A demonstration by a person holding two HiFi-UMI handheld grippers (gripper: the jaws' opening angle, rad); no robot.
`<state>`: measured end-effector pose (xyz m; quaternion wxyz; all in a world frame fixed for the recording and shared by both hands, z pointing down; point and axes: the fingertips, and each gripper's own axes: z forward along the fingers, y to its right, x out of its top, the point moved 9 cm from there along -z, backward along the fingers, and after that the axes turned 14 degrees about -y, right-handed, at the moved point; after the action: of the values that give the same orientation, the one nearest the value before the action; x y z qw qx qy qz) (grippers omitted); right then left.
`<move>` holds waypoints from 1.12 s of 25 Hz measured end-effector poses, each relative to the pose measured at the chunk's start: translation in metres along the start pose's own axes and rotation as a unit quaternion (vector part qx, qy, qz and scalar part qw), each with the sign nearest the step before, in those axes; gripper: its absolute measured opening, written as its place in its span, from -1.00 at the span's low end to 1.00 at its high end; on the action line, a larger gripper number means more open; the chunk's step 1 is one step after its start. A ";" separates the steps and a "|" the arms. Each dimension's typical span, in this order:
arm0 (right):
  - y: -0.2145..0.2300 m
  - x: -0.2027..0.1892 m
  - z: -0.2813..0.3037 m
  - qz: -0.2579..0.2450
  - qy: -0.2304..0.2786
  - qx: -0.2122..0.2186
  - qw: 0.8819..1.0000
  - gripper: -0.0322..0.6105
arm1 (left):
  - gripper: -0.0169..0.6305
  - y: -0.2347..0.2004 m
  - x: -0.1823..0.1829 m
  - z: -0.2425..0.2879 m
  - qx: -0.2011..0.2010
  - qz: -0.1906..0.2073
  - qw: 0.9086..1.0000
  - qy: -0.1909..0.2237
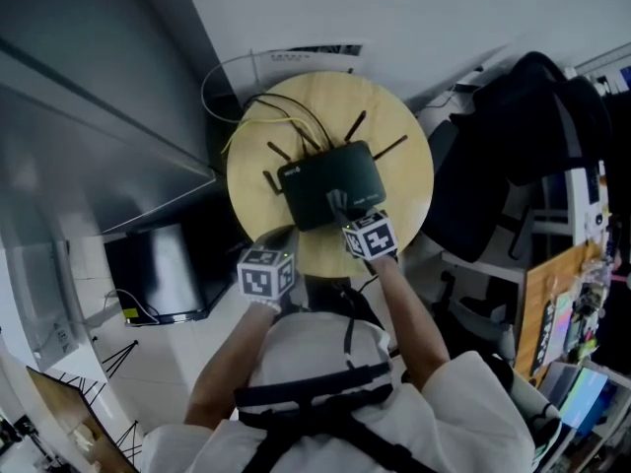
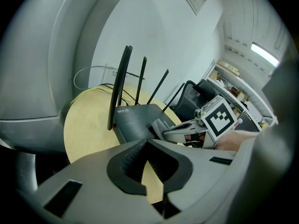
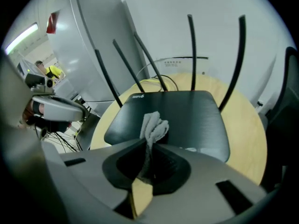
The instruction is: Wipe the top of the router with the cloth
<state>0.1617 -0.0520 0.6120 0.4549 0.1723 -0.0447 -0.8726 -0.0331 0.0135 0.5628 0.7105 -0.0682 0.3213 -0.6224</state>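
A black router (image 1: pixel 330 183) with several upright antennas lies on a round wooden table (image 1: pixel 404 175). My right gripper (image 1: pixel 341 211) reaches over the router's near edge, shut on a small grey-white cloth (image 1: pixel 338 202). In the right gripper view the bunched cloth (image 3: pixel 154 125) sticks out of the shut gripper (image 3: pixel 149 146) and rests on the router's top (image 3: pixel 182 115). My left gripper (image 1: pixel 284 238) hovers at the table's front edge, left of the router. In the left gripper view this gripper (image 2: pixel 146 141) is shut and holds nothing, and the router (image 2: pixel 138 120) and right gripper (image 2: pixel 163 129) lie ahead.
Yellow and black cables (image 1: pixel 286 121) run off the router's back toward the wall. A black chair with a bag (image 1: pixel 523 136) stands right of the table. A dark cabinet (image 1: pixel 158 274) sits on the floor at the left. Cluttered shelves (image 1: pixel 572 313) fill the right edge.
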 end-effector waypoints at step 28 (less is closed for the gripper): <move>0.131 -0.037 -0.042 0.048 -0.031 -0.119 0.991 -0.78 | -0.98 0.033 0.039 0.031 0.000 0.021 1.000 -0.004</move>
<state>0.2977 -0.0951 0.6130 0.5120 0.0874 0.0377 -0.8537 0.0119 -0.0250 0.5567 0.7249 -0.0642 0.3197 -0.6068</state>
